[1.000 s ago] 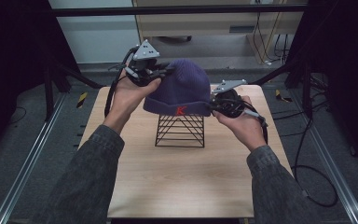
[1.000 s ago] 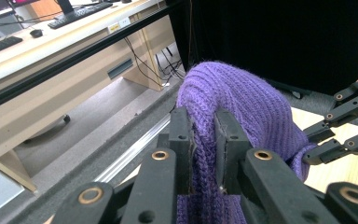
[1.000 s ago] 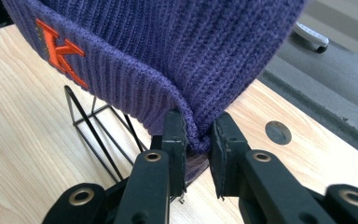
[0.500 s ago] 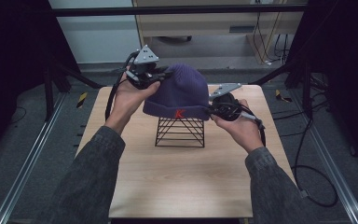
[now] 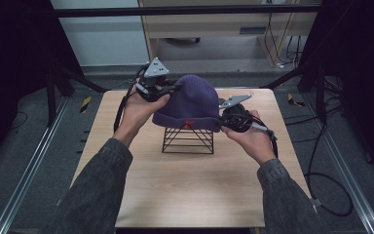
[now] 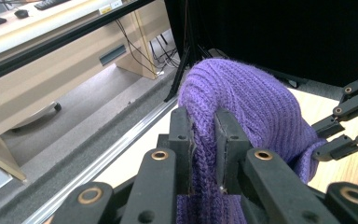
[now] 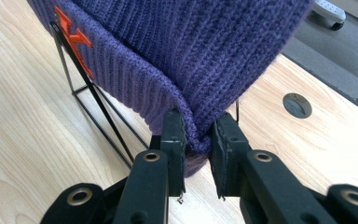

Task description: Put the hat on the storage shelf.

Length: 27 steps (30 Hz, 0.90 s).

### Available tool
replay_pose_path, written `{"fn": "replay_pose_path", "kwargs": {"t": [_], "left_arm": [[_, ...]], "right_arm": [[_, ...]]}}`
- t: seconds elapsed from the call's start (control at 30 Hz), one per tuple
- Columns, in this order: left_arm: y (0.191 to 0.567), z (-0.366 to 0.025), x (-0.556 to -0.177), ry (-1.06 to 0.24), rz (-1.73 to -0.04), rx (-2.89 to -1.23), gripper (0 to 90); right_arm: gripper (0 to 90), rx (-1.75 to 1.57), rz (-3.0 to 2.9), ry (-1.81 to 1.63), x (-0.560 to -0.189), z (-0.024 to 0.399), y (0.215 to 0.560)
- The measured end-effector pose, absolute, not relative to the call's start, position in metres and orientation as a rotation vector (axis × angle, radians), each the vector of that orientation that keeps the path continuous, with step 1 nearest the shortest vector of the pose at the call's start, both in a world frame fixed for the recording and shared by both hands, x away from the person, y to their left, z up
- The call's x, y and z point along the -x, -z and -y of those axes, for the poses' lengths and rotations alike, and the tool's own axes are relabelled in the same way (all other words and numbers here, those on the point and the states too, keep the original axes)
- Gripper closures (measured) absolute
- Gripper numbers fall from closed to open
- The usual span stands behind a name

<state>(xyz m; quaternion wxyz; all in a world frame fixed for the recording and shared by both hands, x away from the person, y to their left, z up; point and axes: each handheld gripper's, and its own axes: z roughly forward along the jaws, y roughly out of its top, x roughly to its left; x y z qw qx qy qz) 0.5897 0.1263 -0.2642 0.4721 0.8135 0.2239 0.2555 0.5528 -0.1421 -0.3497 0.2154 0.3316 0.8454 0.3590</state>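
A purple knitted beanie [image 5: 191, 101] with a red-orange emblem [image 5: 189, 125] on its folded cuff sits over a black wire stand [image 5: 187, 141] at mid-table. My left gripper [image 5: 171, 89] is shut on the knit at the beanie's upper left side; in the left gripper view the fabric [image 6: 242, 102] is pinched between the pads [image 6: 185, 140]. My right gripper [image 5: 222, 118] is shut on the cuff at the beanie's right edge; in the right gripper view the folded cuff [image 7: 135, 84] is squeezed between both jaws, with the emblem [image 7: 72, 37] and stand wires [image 7: 93, 100] to the left.
The wooden table [image 5: 175, 195] has bare room in front of the stand. A dark round hole [image 7: 297, 105] sits in the tabletop near my right gripper. Black frame posts [image 5: 316, 78] and cables [image 5: 321, 161] flank the table, and a beige desk [image 6: 51, 60] stands beyond it.
The left hand has come down a little with the beanie's top, so the hat sits lower over the wire stand. The right hand stays at the cuff.
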Motion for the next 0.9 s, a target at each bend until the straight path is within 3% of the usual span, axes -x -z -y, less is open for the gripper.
{"fn": "replay_pose_path", "kwargs": {"t": [0.9], "left_arm": [[0.289, -0.135, -0.583, -0.582, -0.55, -2.017, 78.1]], "right_arm": [[74.9, -0.928, -2.36, -0.997, -0.546, 0.143, 0.368]]}}
